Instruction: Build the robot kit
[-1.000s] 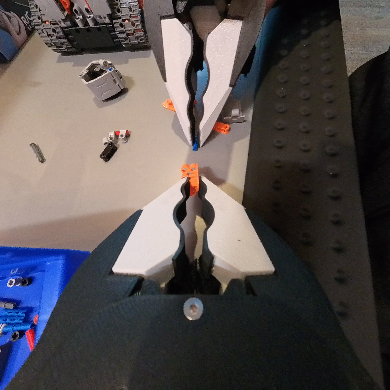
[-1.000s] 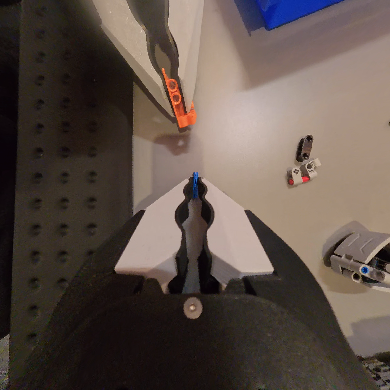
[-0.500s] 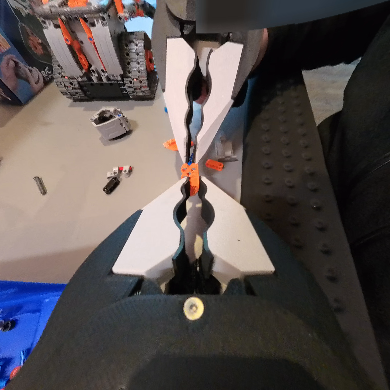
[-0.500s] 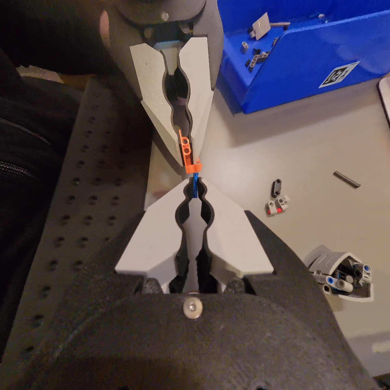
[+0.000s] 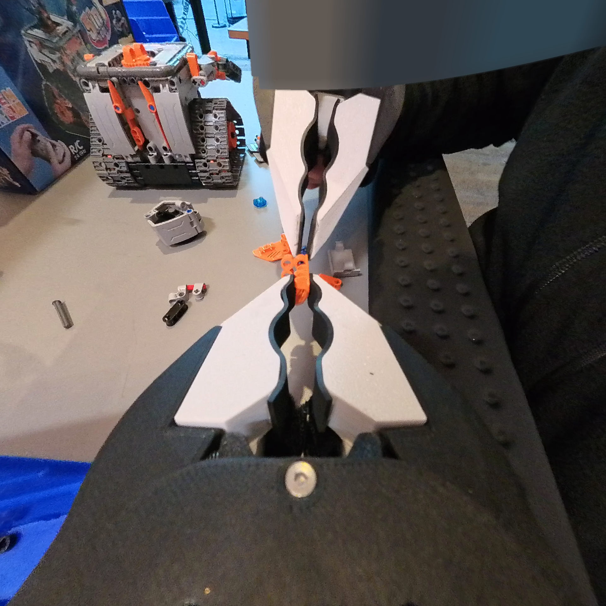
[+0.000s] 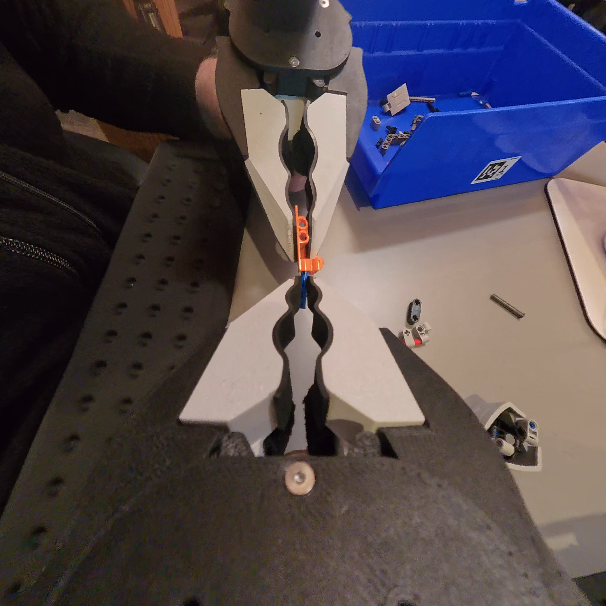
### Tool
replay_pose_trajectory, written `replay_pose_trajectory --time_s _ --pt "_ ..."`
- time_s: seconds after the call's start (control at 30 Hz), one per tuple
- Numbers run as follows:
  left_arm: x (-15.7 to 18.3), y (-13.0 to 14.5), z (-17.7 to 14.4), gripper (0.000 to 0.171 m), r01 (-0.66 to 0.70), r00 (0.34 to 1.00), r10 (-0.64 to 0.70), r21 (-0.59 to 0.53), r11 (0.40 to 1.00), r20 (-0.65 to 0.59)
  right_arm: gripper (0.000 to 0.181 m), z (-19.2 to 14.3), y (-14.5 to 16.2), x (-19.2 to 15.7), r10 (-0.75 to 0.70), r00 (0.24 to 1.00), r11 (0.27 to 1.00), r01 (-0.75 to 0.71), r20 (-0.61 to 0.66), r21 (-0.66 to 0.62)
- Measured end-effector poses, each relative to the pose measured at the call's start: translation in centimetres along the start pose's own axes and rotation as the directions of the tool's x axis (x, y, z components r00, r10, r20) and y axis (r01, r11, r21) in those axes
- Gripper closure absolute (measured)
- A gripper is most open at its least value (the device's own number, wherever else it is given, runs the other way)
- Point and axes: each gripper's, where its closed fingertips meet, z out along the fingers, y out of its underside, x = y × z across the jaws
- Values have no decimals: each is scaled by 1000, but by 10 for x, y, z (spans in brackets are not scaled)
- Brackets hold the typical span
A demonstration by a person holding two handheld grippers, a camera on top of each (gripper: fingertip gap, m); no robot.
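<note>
I see one tracked toy vehicle [image 5: 160, 121] at upper left, one blue bin [image 6: 485, 111] at upper right. My two grippers meet tip to tip at frame centre: the left gripper [image 5: 300, 285] is clamped on one orange holed connector [image 5: 299, 275], the right gripper [image 6: 303, 288] pinched on one thin blue pin [image 6: 303, 293], touching it.

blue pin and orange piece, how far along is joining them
Done: both parts are picked up. The left gripper is shut on the orange piece, the right gripper on the blue pin. In hand: the pin's tip meets the orange piece end on. Left: whether it is seated cannot be told; loose parts lie on the table.
</note>
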Motion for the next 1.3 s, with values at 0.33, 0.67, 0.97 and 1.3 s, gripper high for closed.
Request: replay_pose_trajectory --time_s 0.33,0.67,0.97,1.3 --pt "8 10 2 167 -9 998 7 -37 999 -65 181 7 7 -10 -79 996 996 80 31 -33" --pt "17 36 4 167 -36 993 16 -181 983 -114 181 24 26 -23 -148 986 979 156 72 -128" --pt "25 52 7 168 -65 987 21 -269 961 -160 181 35 37 -32 -196 974 960 214 115 -178" --pt "0 9 -8 167 78 994 -78 -11 997 -79 163 10 12 2 -59 998 996 60 16 -61"
